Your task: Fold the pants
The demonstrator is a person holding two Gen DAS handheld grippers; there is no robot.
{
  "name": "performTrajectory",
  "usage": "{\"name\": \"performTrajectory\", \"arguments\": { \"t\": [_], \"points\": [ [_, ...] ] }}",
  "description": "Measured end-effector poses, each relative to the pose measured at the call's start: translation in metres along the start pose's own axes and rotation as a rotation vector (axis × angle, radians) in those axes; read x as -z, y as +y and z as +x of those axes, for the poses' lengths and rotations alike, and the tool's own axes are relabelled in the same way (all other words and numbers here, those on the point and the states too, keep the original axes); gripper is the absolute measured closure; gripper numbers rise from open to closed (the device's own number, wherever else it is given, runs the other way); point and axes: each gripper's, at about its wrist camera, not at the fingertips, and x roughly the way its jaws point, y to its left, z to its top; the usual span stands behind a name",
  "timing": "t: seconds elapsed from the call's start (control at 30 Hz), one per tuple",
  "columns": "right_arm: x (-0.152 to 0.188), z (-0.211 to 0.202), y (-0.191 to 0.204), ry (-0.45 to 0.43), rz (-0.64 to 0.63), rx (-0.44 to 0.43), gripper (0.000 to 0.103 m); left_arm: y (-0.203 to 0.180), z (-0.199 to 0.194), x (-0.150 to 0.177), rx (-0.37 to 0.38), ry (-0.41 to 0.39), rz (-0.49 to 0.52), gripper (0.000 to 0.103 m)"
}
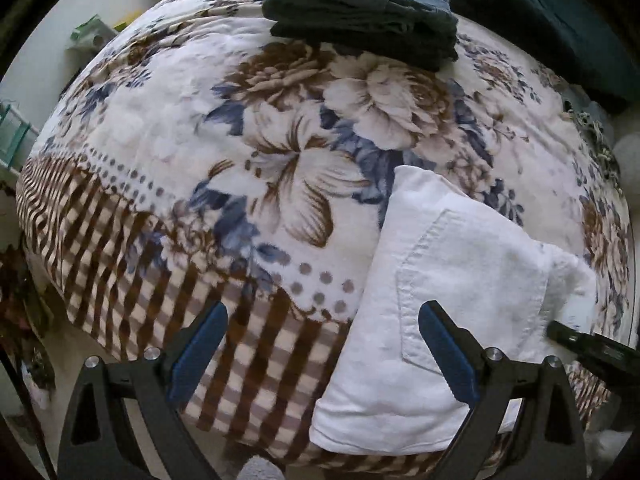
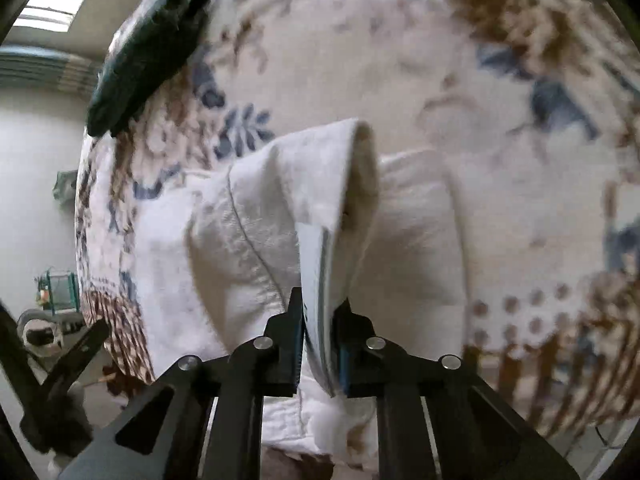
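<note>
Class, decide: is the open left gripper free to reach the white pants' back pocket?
Probably yes. The left gripper is open, holds nothing, and the pocket lies uncovered just ahead; the right gripper pinches another fold.

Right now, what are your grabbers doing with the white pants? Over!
Left gripper open, holding nothing. Right gripper pinched shut on the white pants, edge lifted. Folded dark clothes farther off on the blanket, not blocking.

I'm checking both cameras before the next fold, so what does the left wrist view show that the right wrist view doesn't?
Only the left wrist view shows the left tool open above the blanket, and the back pocket on the folded white pants. Only the right wrist view shows the right tool shut on a raised edge of the white pants. Both show the folded dark garment.
</note>
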Motion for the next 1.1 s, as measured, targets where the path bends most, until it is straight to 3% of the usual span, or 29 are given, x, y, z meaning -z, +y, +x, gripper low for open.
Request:
{"name": "performTrajectory", "arguments": {
  "t": [0.07,0.2,0.33,0.53,0.57,0.6,0.63,0.67,0.73,0.77,0.8,0.83,0.87,0.93,1.0,1.07,1.1],
  "points": [
    [0.005,-0.028,-0.009,-0.039,0.056,-0.003,0.089,-0.003,0.001,-0.006,0.028,0.004,0.0,0.005],
    [0.009,-0.062,-0.042,-0.075,0.11,0.11,0.089,-0.01,0.012,-0.021,0.102,0.026,-0.005,0.005],
    [0.005,-0.051,-0.09,0.003,0.197,0.087,0.085,-0.036,0.035,-0.039,0.19,0.071,0.021,0.005],
    [-0.006,-0.036,-0.096,-0.032,0.205,0.096,0.085,-0.069,0.084,-0.069,0.243,0.138,0.043,0.006],
    [-0.006,-0.035,-0.097,-0.03,0.206,0.094,0.085,-0.072,0.097,-0.076,0.256,0.156,0.03,0.009],
    [-0.006,-0.034,-0.1,-0.026,0.215,0.085,0.085,-0.075,0.107,-0.081,0.283,0.172,0.025,0.02],
    [-0.006,-0.033,-0.1,-0.026,0.228,0.077,0.085,-0.077,0.118,-0.084,0.322,0.194,0.023,0.058],
    [-0.006,-0.031,-0.101,-0.024,0.237,0.058,0.085,-0.078,0.125,-0.085,0.365,0.217,0.016,0.074],
    [-0.009,-0.028,-0.101,-0.023,0.24,0.054,0.084,-0.077,0.131,-0.087,0.387,0.213,0.0,0.075],
    [-0.009,-0.027,-0.101,-0.019,0.235,0.06,0.082,-0.073,0.132,-0.087,0.413,0.216,-0.03,0.075],
    [-0.011,-0.023,-0.101,-0.009,0.225,0.094,0.071,-0.061,0.137,-0.087,0.464,0.238,-0.112,0.075],
    [-0.012,-0.019,-0.1,0.004,0.217,0.122,0.068,-0.052,0.141,-0.087,0.504,0.257,-0.179,0.075],
    [-0.014,-0.011,-0.1,0.038,0.212,0.118,0.068,-0.043,0.144,-0.085,0.549,0.272,-0.246,0.075],
    [-0.014,-0.01,-0.106,0.071,0.252,0.065,0.058,-0.029,0.149,-0.082,0.621,0.297,-0.336,0.071],
    [-0.01,-0.021,-0.114,0.059,0.292,0.004,0.024,-0.026,0.139,-0.079,0.633,0.298,-0.322,0.064],
    [0.001,-0.03,-0.123,0.055,0.325,-0.042,0.017,-0.027,0.122,-0.076,0.577,0.288,-0.254,0.038],
    [0.007,-0.03,-0.127,0.067,0.341,-0.037,0.017,-0.028,0.112,-0.073,0.564,0.269,-0.222,0.031]
  ]
}}
